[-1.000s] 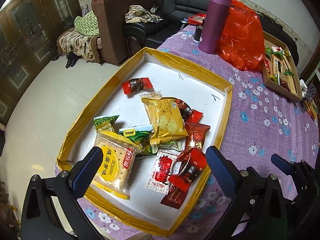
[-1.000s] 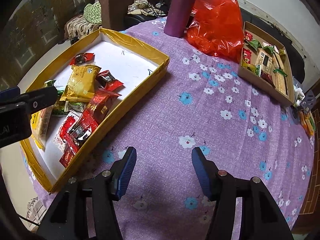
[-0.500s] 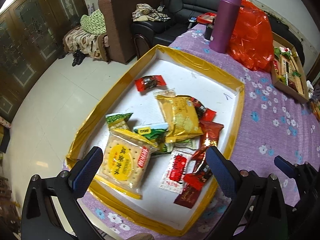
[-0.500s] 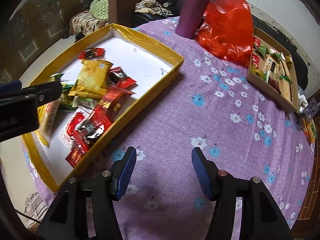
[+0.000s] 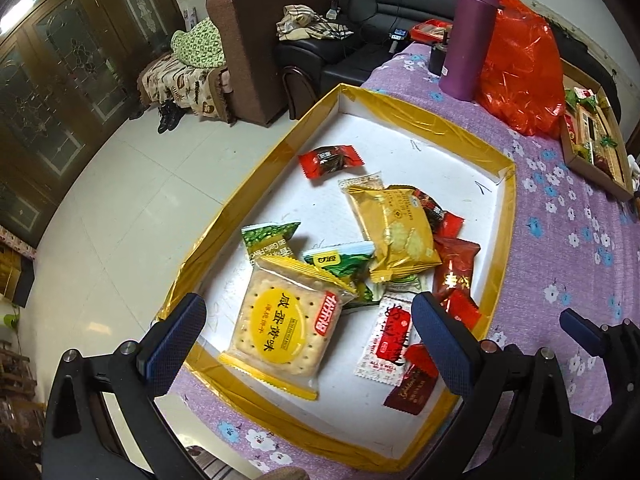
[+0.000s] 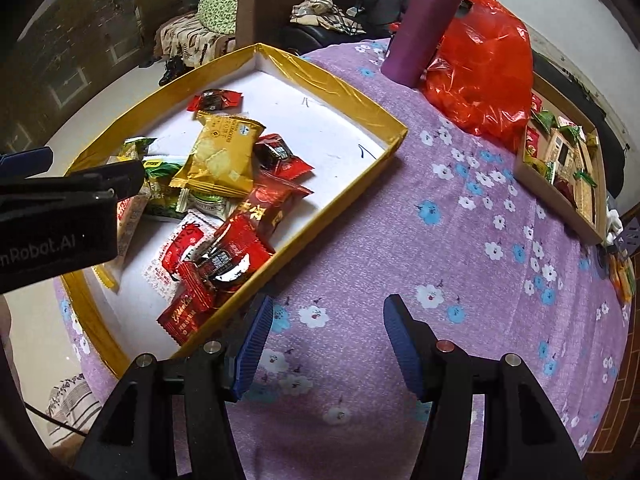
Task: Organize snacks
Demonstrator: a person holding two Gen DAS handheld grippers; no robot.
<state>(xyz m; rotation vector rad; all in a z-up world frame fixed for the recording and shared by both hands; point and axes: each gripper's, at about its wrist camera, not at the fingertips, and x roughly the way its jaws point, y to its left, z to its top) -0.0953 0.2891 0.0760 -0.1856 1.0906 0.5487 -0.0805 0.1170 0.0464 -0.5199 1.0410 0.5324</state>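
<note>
A yellow-edged white tray (image 5: pixel 408 118) (image 6: pixel 328 84) on the purple flowered tablecloth holds several snack packets. A clear cracker pack with a yellow label (image 5: pixel 286 326) lies nearest. A gold pack (image 5: pixel 394 232) (image 6: pixel 222 156) sits mid-tray, with green packs (image 5: pixel 270 236) and red packs (image 5: pixel 330 160) (image 6: pixel 244 240) around it. My left gripper (image 5: pixel 308 346) is open and empty, above the cracker pack, its fingers on either side of it. My right gripper (image 6: pixel 328 344) is open and empty over bare cloth, right of the tray.
A purple flask (image 5: pixel 468 36) (image 6: pixel 424 20) and a red plastic bag (image 5: pixel 520 60) (image 6: pixel 480 68) stand behind the tray. A brown box of sorted snacks (image 5: pixel 592 140) (image 6: pixel 564 160) sits far right. Armchair and black sofa lie beyond the table's left edge.
Both grippers have moved in over the table; the left now straddles the cracker pack more closely. Both stay open and empty.
</note>
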